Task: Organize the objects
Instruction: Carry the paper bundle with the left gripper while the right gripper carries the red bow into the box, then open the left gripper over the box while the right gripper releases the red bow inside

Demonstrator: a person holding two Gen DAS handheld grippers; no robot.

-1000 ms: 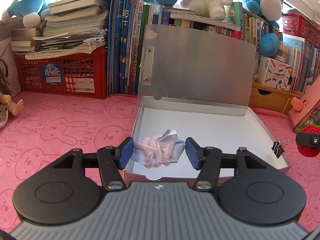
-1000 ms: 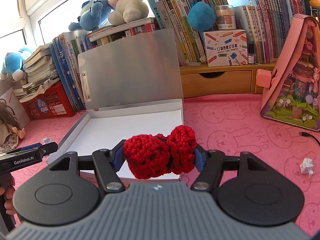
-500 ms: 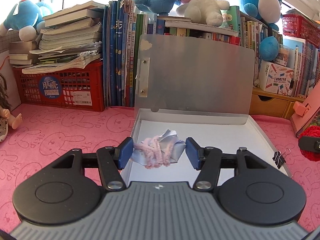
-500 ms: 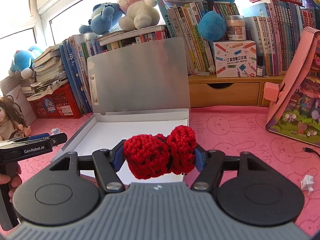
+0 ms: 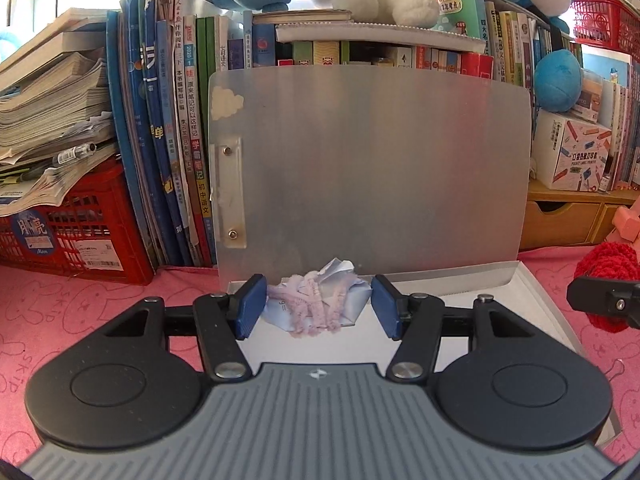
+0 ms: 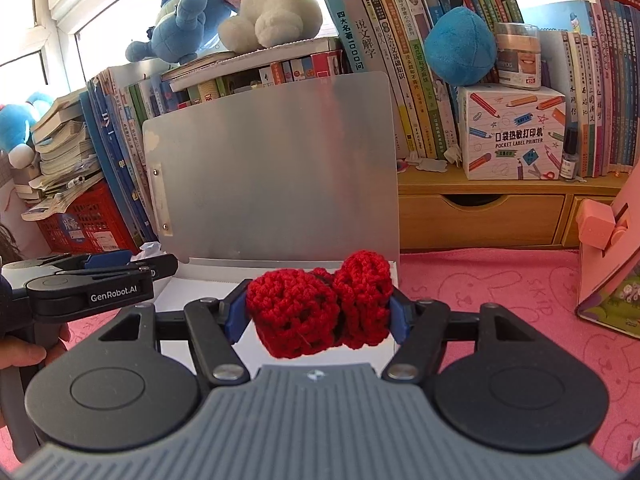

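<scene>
Red crochet piece [image 6: 320, 312] is clamped between the right gripper [image 6: 318, 316] pads, carried over the near edge of the open white box [image 5: 536, 300], presumably for dropping inside. Left gripper [image 5: 318, 308] is closed on a crumpled paper wad wound with pink pipe cleaner [image 5: 316, 302], over the box's left part by the raised translucent lid [image 5: 372, 168]; the lid stands upright, keeping the box floor reachable. Box sits on a pink rabbit-print desk mat [image 6: 500, 292]. Behind: books [image 5: 168, 140], red crate [image 5: 60, 236], plush toys [image 6: 272, 8], wooden drawer unit [image 6: 480, 216].
</scene>
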